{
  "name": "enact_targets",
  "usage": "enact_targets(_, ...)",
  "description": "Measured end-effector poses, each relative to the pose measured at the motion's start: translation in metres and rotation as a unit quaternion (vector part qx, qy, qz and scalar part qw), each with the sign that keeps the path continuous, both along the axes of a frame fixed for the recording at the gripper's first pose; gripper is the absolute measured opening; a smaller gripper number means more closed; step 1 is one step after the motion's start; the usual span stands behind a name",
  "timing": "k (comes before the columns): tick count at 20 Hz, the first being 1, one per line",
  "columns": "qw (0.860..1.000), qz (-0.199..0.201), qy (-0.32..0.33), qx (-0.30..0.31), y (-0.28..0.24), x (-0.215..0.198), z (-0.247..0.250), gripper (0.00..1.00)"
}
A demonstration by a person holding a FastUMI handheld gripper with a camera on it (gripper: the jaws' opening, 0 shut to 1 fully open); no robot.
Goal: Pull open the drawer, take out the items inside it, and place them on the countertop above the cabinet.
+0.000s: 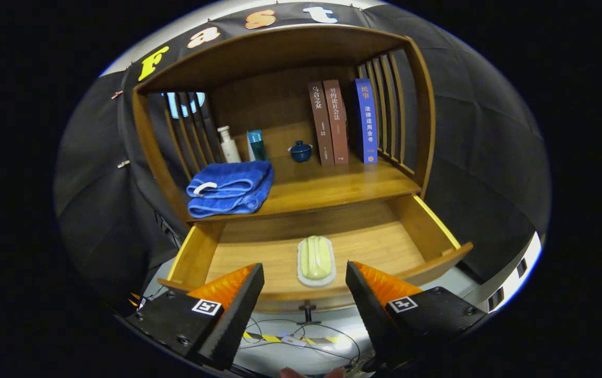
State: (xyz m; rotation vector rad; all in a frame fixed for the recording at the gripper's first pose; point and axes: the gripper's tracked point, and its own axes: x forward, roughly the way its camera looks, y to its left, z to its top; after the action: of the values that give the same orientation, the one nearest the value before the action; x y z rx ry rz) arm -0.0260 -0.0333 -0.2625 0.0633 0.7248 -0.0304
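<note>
The tongs [305, 286] stand wide open and empty, hovering above the pulled-out drawer [440, 233], likely lined up to drop onto the pale green soap in its dish [316, 260], lying just ahead between the fingers. Beyond it, the table [332, 184] above the cabinet carries a folded blue towel [232, 188], bottles and three upright books [342, 122] with Chinese spine titles, leaving bare room in the middle.

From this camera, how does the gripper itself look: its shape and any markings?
The gripper has two wedge-shaped fingers with ribbed faces, tapering toward the tips. Each sits on a dark block body fixed with screws. Each block carries a small square black-and-white marker. No cable on the gripper can be made out.
</note>
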Motion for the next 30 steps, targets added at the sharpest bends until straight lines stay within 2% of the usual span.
enact_targets(2,0.999,0.006,0.045,-0.029,-0.005,0.021,-0.015,0.99)
enact_targets(6,0.991,0.008,0.132,-0.022,0.002,0.05,-0.06,1.0)
enact_targets(10,0.978,-0.003,0.207,-0.033,-0.006,0.063,-0.112,1.0)
enact_targets(13,0.971,-0.019,0.239,-0.004,0.001,0.068,-0.139,0.74)
enact_targets(16,0.965,-0.022,0.261,-0.011,-0.005,0.069,-0.158,0.59)
enact_targets(20,0.968,-0.022,0.249,0.003,-0.005,0.072,-0.161,0.17)
enact_targets(23,0.971,-0.028,0.236,0.007,-0.008,0.07,-0.147,0.17)
enact_targets(30,0.982,0.0,0.188,0.028,-0.008,0.056,-0.075,0.17)
